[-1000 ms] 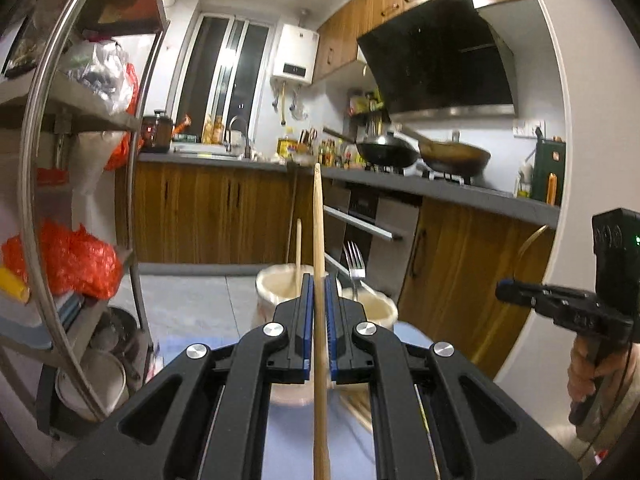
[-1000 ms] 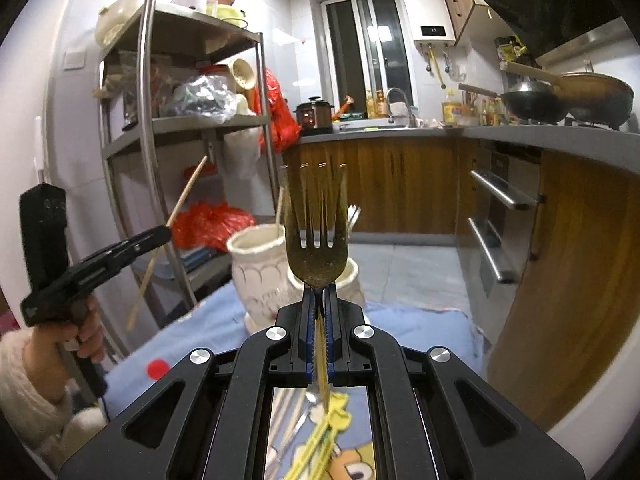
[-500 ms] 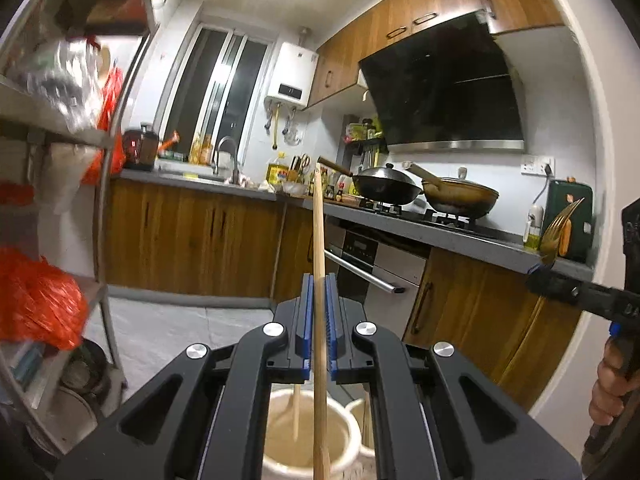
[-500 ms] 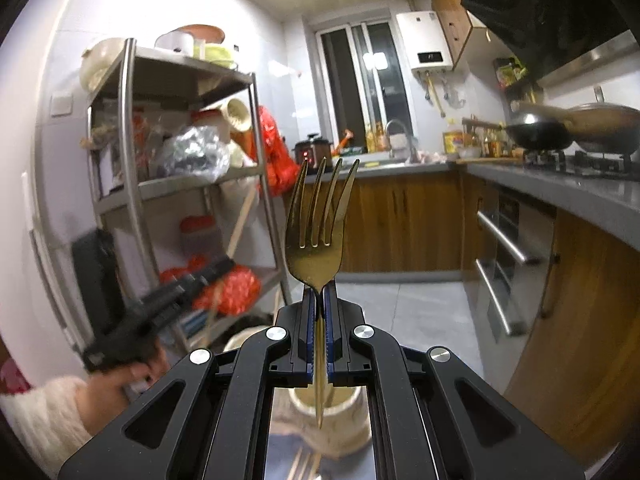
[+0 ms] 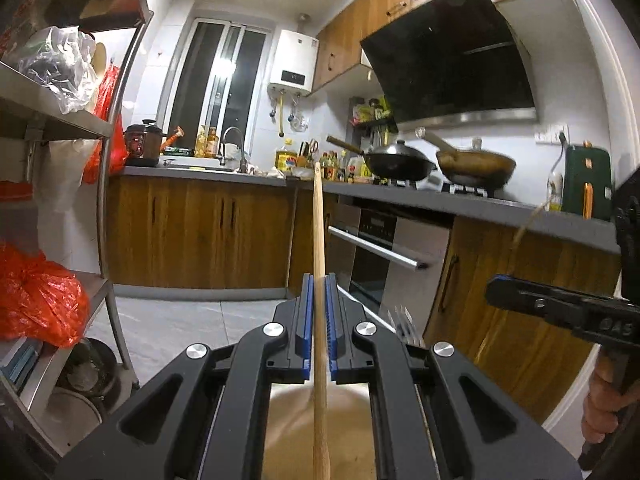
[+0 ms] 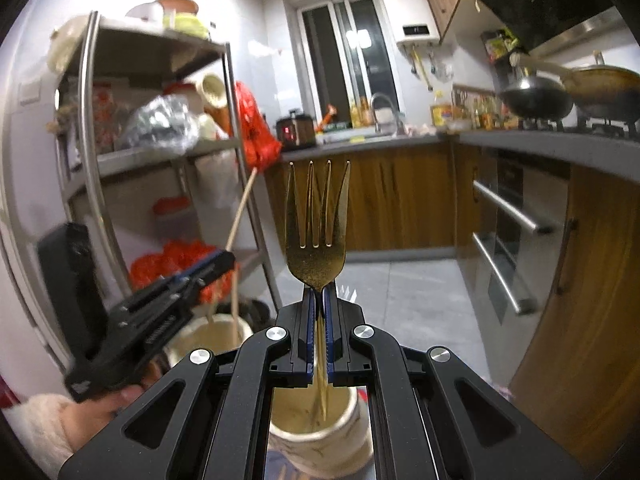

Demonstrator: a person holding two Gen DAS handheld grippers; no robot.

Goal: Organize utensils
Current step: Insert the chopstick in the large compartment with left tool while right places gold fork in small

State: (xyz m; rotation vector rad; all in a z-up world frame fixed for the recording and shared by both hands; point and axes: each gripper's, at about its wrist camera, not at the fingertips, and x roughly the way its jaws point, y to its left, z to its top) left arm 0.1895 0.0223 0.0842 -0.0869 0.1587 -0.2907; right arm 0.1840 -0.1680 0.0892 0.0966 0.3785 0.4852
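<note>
Nearest in the left wrist view, the left tool [image 5: 319, 320] is clamping a wooden chopstick [image 5: 319, 240] between its blue pads, the stick standing upright with its lower end hanging over the open mouth of a cream holder [image 5: 320, 432] directly below. Just right of that tool, grey fork tines [image 5: 404, 322] are poking up, blurred. At the far right edge a hand [image 5: 604, 408] is gripping the right tool's handle.

In the right wrist view, the right tool [image 6: 319, 336] is pinching the neck of a gold fork [image 6: 318, 224], tines up, its handle hanging down into a second cream pot [image 6: 320, 436] underneath. To the left, the first holder is sitting just beside that pot, with the chopstick leaning above it.

Farther left, a metal shelf rack [image 5: 108, 216] is carrying red plastic bags [image 5: 38, 304] and a crumpled clear bag. Beyond a stretch of grey tiled floor [image 5: 180, 320], wooden cabinets are running under a grey counter [image 5: 460, 204]. An oven with a steel bar handle [image 5: 376, 250] is sitting on the right. Two woks [image 5: 400, 162] are resting on the hob beneath a dark hood, and a white water heater [image 5: 294, 60] is hanging beside the far window.
</note>
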